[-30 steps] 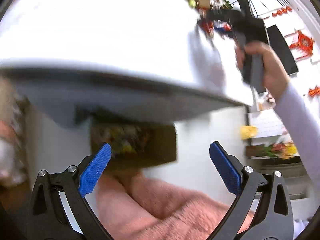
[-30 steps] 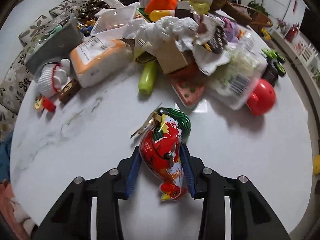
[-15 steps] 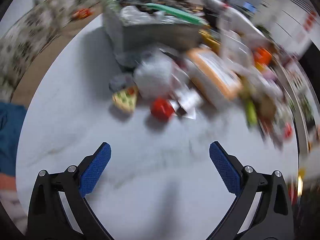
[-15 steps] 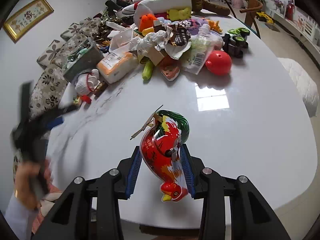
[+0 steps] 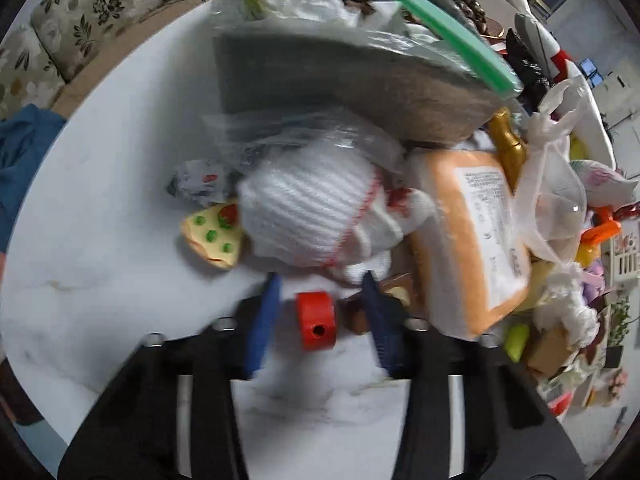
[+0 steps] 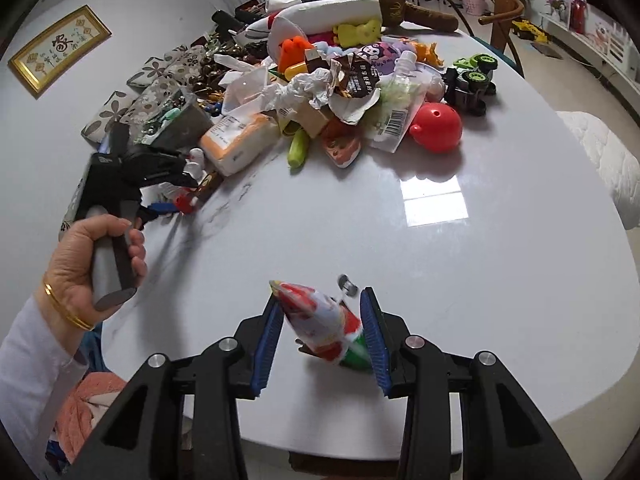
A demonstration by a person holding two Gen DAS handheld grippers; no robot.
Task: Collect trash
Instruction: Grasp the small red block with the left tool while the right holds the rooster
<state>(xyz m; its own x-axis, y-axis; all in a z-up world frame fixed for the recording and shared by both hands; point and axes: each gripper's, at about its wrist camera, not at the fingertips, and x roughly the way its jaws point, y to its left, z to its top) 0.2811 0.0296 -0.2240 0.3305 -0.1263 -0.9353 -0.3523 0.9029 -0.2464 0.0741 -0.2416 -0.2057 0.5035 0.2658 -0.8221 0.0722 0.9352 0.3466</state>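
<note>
Left wrist view: I'm straddling the red cap [image 5: 316, 320] between parted left gripper [image 5: 320, 312] fingers; right gripper [image 6: 320, 332] is loosely bracketing the rooster toy [image 6: 324, 328].

Counter [image 6: 460, 256]: round, glossy white marble; bears red plastic ball [image 6: 437, 127], green toy truck [image 6: 471, 76], orange-white tissue pack [image 6: 236, 142], yellow toy pizza slice [image 5: 212, 236]
</note>
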